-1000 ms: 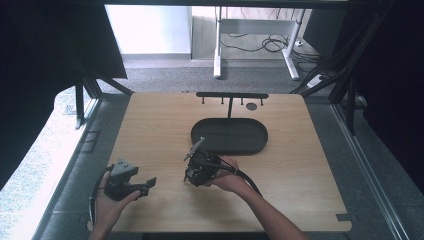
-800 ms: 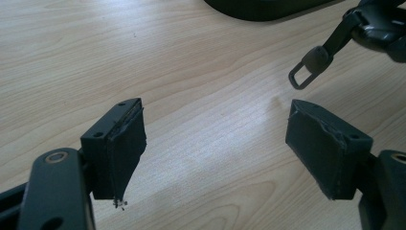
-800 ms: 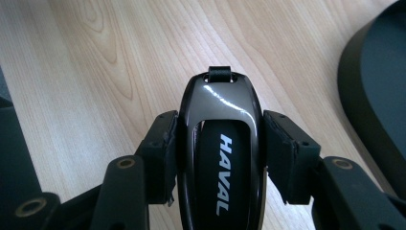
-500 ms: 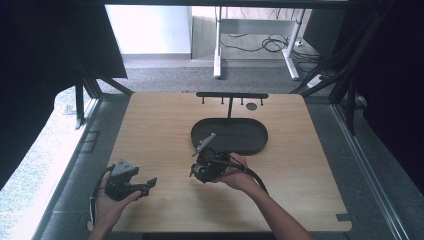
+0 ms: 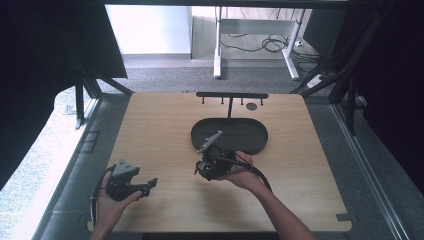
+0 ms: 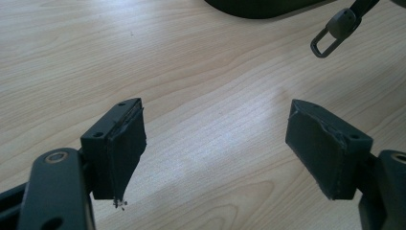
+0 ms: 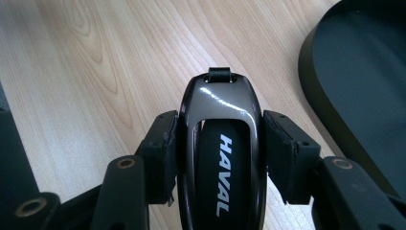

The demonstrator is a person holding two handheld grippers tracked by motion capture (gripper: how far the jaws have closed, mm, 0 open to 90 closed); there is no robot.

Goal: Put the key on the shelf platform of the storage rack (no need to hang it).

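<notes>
Key fob (image 7: 221,158), glossy black with the word HAVAL in white letters down its middle, sits clamped between the two jaws of the right gripper (image 7: 220,153); the pads press on both of its long sides. A small dark loop at its far end points away from the camera in the right gripper view. In the high view the right gripper (image 5: 212,162) is over the wooden table (image 5: 160,130), just in front of the near rim of a dark oval tray (image 5: 250,134) (the fob is above bare wood, not over the tray). Behind the tray stands a low black rack (image 5: 231,95) with small pegs. Well apart, at the table's near left corner, the left gripper (image 5: 131,182) is held in the person's hand; its jaws stand wide apart with nothing between them, only wood grain beneath in the left gripper view (image 6: 215,143).
</notes>
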